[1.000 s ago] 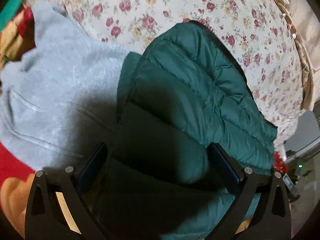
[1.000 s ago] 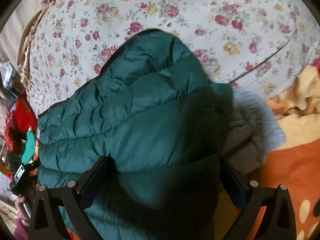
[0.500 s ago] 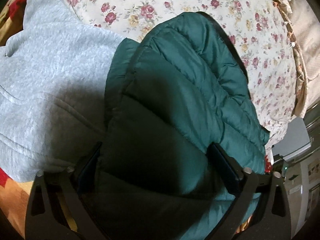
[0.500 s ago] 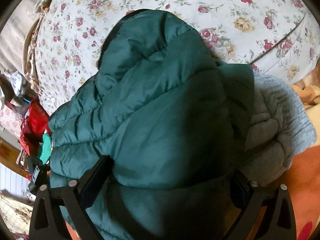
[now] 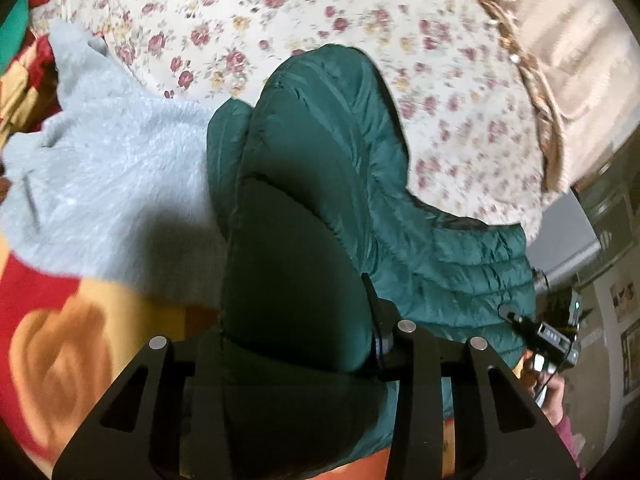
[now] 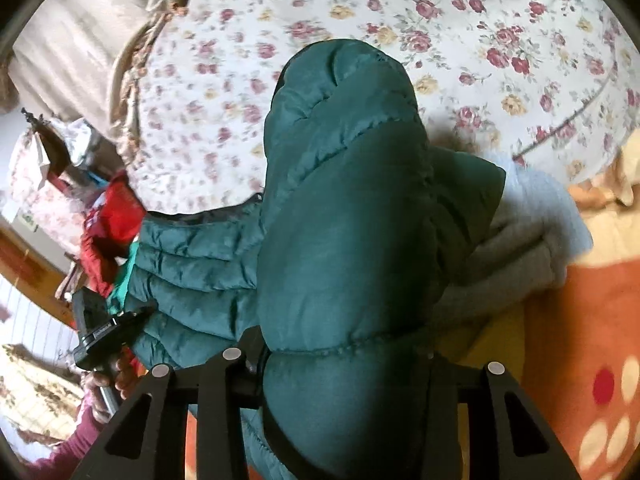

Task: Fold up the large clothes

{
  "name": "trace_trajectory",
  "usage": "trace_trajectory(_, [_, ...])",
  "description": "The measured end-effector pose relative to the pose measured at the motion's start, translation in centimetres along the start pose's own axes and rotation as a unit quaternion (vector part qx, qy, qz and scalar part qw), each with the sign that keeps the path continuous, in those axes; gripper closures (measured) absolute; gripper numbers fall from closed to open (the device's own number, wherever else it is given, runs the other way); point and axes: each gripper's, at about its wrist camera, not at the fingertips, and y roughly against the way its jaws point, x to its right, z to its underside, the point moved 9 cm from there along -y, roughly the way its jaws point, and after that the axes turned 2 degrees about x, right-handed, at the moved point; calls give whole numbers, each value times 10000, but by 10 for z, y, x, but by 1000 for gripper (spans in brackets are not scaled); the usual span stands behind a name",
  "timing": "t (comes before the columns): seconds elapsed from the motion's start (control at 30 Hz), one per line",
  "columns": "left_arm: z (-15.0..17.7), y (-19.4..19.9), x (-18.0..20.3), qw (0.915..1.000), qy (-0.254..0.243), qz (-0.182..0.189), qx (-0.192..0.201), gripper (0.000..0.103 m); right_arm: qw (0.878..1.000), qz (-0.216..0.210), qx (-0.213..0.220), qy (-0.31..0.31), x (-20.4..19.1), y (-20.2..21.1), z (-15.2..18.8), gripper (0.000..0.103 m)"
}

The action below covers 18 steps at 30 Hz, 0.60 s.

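Both my grippers pinch one green jacket.
My left gripper and right gripper, jaws just closed, clamp its padded fold, bulging toward 12 o'clock; one grey sweater beside it.

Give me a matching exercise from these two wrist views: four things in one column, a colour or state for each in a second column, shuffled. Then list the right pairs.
Things
1. puffer jacket
2. fleece sweater
3. bedspread
4. left gripper

Colour or state
A. cream with small roses
B. dark green, quilted
C. pinched onto a fold of cloth
D. pale grey, fuzzy

Pairs: 1-B, 2-D, 3-A, 4-C. The left gripper's jaws have just been closing, with the jacket between them.
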Motion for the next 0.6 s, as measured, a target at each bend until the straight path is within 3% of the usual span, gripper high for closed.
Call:
trace_trajectory(0.2, [43,55,5,9996,-78,-33,-258,67,9991,-199,-342,-124,-25,33,53,62])
trace_trajectory(0.33, [69,69,-5,9985,-143,-343,-403,65,9983,-26,-552,-163,-25,34,86,59])
trace_trajectory(0.4, [77,68,-15,9973,-154,-598,-393,54,9976,295,-577,-254,-14,29,95,51])
trace_trajectory(0.43, [79,65,-22,9958,-151,-816,-375,50,9966,507,-597,-253,-9,24,97,43])
trace_trajectory(0.5, [82,58,-31,9937,-142,-1061,-322,34,9930,994,-611,-164,4,11,102,31])
trace_trajectory(0.6, [84,52,-41,9903,-83,-1371,-193,19,9908,1248,-505,-130,8,-1,104,20])
